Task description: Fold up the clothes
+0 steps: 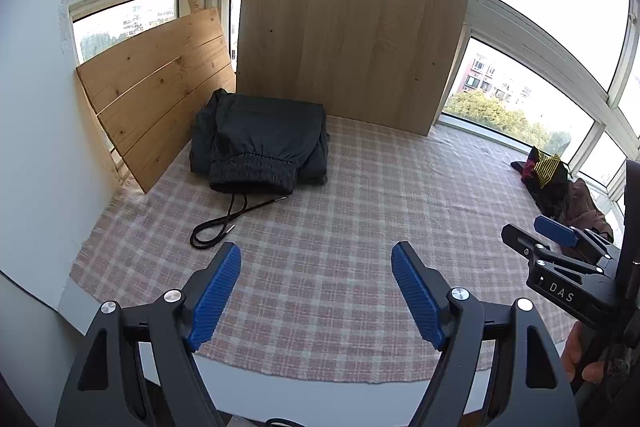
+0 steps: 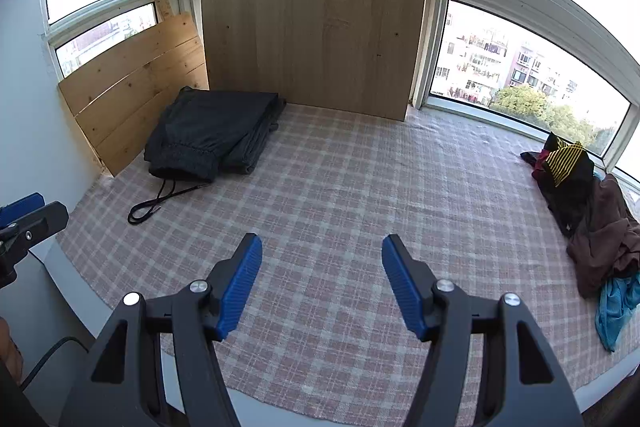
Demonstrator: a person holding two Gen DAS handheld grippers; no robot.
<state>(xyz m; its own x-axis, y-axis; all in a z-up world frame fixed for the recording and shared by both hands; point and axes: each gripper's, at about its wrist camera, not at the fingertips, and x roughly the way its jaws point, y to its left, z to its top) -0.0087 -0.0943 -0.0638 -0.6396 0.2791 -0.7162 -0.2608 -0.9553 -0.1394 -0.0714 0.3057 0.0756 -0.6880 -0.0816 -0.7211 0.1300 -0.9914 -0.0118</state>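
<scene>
Well beyond both grippers' spread, empty jaws, folded dark trousers (image 1: 260, 143) lie far left.

Dark folded trousers (image 1: 260, 143), elastic waistband facing fwd, black drawstring (image 1: 224, 219) trailing loose onto checked cloth; sits far-left corner, against wooden boards; unfolded clothes pile (image 2: 588, 203) far right by window: black, yellow-striped, brown, teal pieces, crumpled, overlapping.

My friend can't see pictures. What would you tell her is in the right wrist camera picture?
An open right gripper hovers over a pink checked cloth. Folded dark trousers lie far left by wooden boards, and a heap of unfolded clothes waits at the right.
</scene>
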